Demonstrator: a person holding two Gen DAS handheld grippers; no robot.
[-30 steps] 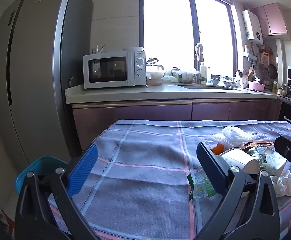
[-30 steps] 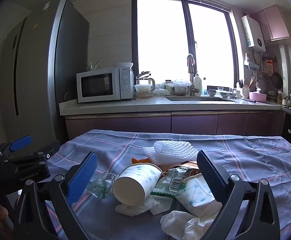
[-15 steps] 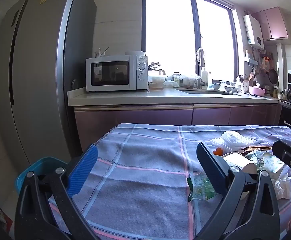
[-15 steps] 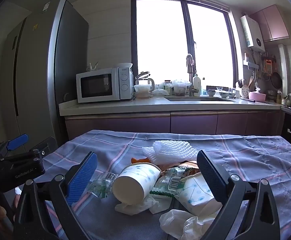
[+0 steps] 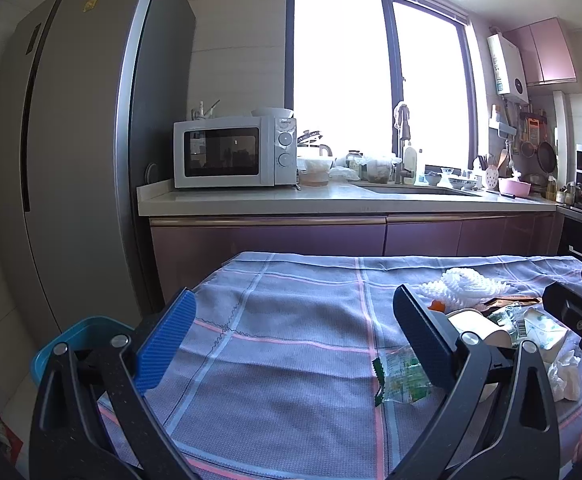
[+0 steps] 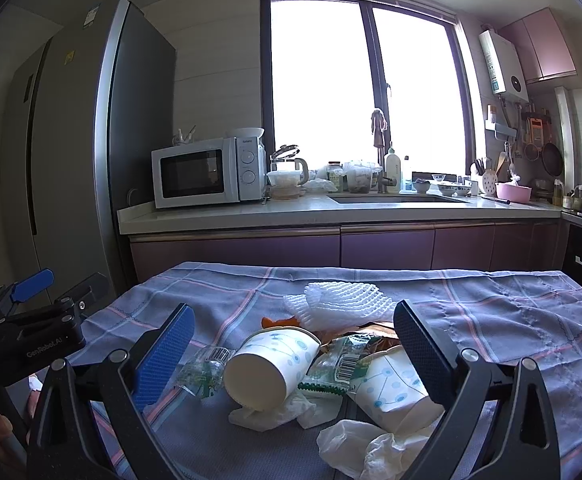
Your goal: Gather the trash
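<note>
Trash (image 6: 315, 364) lies piled on the bench (image 6: 511, 312) at my right tongs' (image 6: 291, 344) 12 o'clock; both tongs, left (image 5: 291, 328) too, stand wide, holding nothing.

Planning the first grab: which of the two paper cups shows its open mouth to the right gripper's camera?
The left cup, lying on its side, mouth toward the camera. The right cup shows only its dotted wall, partly behind the gripper finger.

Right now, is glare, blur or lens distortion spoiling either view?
Left wrist view: window blown out white, fridge edges bowed by the fisheye, cloth sharp. Right wrist view: same white window, dark vignetted corners, cups and wrappers in focus.
</note>
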